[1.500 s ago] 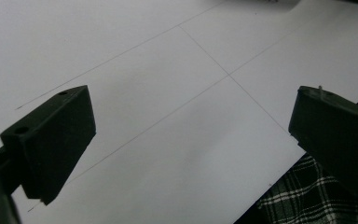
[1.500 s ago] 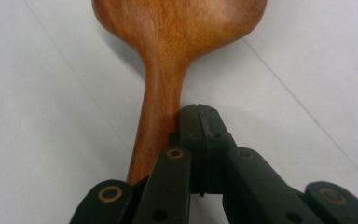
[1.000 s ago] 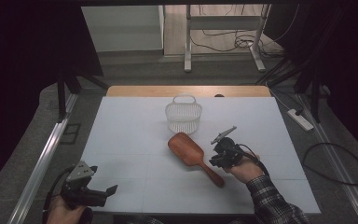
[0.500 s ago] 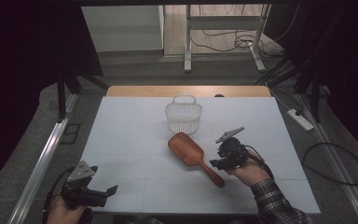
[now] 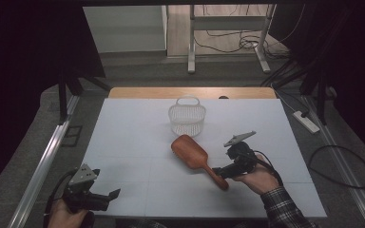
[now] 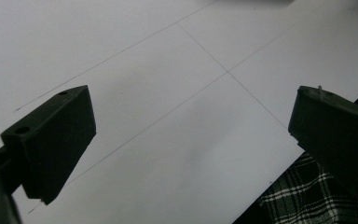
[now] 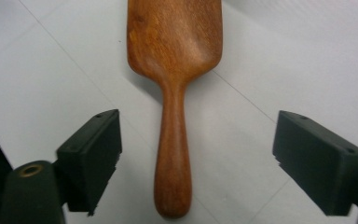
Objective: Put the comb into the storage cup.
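A brown wooden paddle brush (image 5: 196,156) lies flat on the white table (image 5: 123,137), its handle pointing toward the near right. My right gripper (image 5: 220,172) is held just off the handle's end, open. In the right gripper view the brush (image 7: 175,70) lies between the spread jaws of the right gripper (image 7: 199,151), and neither jaw touches the handle. A white wire basket (image 5: 187,118) stands upright behind the brush. My left gripper (image 5: 113,194) hovers at the table's near left corner, open and holding nothing; the left gripper (image 6: 191,126) shows bare table between its jaws.
A wooden strip (image 5: 190,92) borders the table's far edge. A power strip (image 5: 306,121) and cables lie on the floor to the right. A metal rail (image 5: 43,166) runs along the left side. A plaid sleeve (image 5: 285,209) enters from the bottom.
My right gripper has shifted slightly right and nearer the person, lining up behind the brush handle. The left gripper has barely moved.
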A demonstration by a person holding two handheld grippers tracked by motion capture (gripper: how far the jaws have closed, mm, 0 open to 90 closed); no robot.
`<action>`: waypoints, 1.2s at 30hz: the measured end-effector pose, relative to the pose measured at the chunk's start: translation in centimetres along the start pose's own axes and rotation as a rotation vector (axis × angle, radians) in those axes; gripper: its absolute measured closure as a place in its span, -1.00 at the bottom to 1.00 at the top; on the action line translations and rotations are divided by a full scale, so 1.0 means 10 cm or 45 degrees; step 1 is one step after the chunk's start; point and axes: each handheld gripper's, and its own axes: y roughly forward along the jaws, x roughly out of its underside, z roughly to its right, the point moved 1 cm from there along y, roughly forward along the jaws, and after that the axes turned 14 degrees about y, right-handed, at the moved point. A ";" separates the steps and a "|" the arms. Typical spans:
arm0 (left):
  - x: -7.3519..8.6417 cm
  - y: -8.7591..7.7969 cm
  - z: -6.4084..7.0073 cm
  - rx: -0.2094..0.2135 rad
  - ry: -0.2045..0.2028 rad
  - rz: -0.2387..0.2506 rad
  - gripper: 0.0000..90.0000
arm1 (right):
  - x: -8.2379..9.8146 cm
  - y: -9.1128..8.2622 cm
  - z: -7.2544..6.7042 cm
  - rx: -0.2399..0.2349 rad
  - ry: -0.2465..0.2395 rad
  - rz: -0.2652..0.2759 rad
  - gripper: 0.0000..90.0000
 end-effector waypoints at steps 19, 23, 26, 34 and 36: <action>0.00 0.00 0.00 0.000 0.008 -0.005 -0.96 | -0.01 0.04 -0.03 0.005 0.012 0.070 -1.00; -0.01 0.01 0.00 0.001 0.009 -0.006 -0.96 | -0.02 0.07 -0.07 0.011 0.008 0.069 -1.00; -0.01 0.01 0.00 0.001 0.009 -0.006 -0.96 | -0.03 0.10 -0.09 -0.001 0.001 0.064 -1.00; -0.01 0.01 0.00 0.001 0.010 -0.007 -0.96 | -0.07 0.21 -0.17 -0.002 -0.027 0.027 -1.00; -0.01 0.01 0.00 0.001 0.009 -0.007 -0.96 | -0.07 0.24 -0.18 -0.009 -0.030 0.018 -1.00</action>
